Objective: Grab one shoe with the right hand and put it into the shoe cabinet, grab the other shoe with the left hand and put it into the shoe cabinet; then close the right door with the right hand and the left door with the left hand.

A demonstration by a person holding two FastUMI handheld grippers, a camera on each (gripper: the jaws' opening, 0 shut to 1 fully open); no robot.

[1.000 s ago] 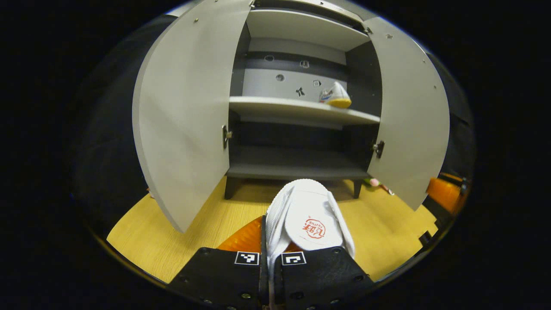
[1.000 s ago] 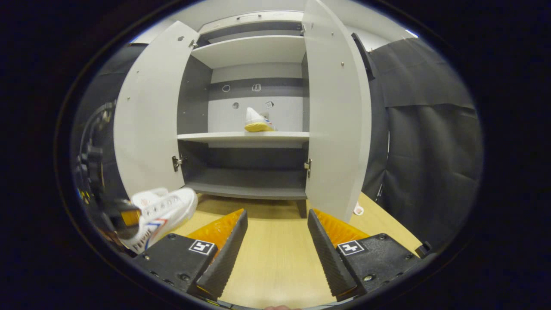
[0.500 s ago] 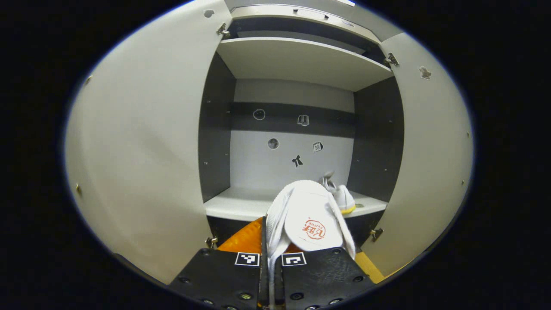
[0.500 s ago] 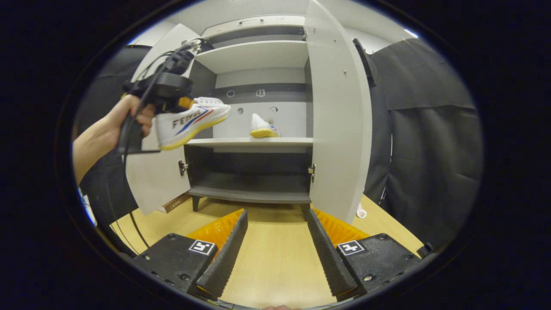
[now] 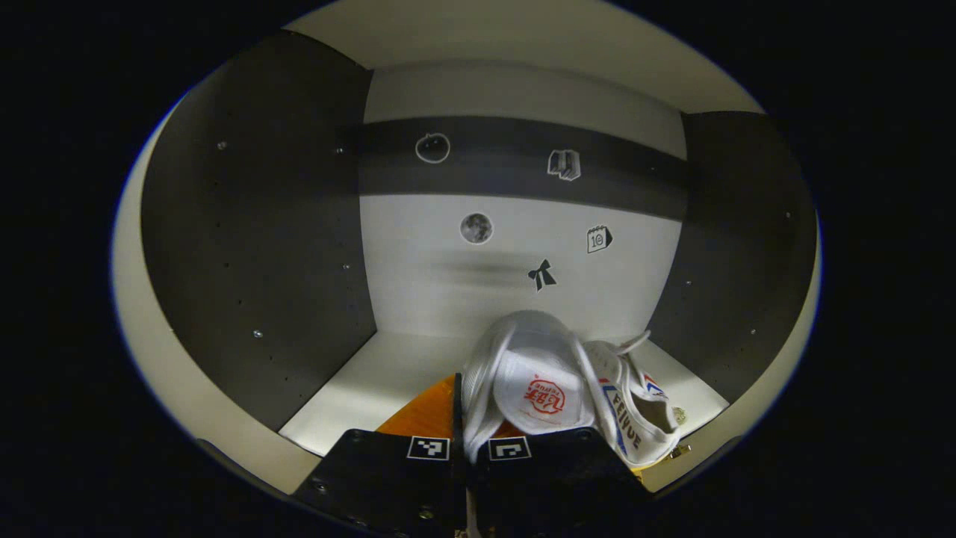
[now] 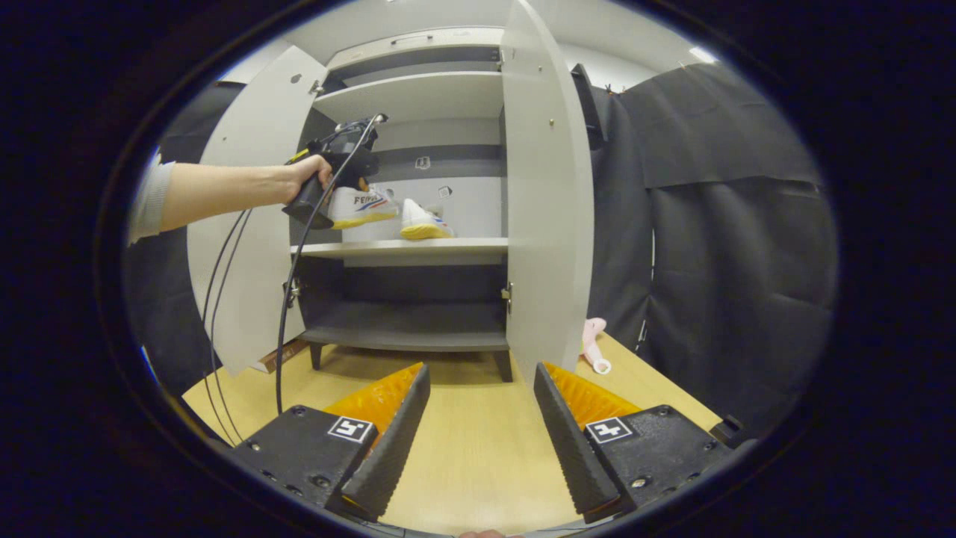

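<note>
The shoe cabinet (image 6: 418,246) stands with both doors open; the left door (image 6: 246,224) hangs at 9 o'clock of the opening, the right door (image 6: 545,217) at 3 o'clock. The middle shelf (image 5: 388,381) carries the first shoe (image 5: 635,411), toe toward the back panel, at 3 o'clock of the held shoe and just beside it.

The left gripper (image 5: 467,456) is clamped on the heel of the second shoe (image 5: 534,373) — long axis running straight ahead to 12 o'clock, parallel to its mate. Whether the sole touches the shelf cannot be told.

The right gripper (image 6: 478,418) is spread wide, holding nothing, and is nearer the right door at its 1 o'clock.
</note>
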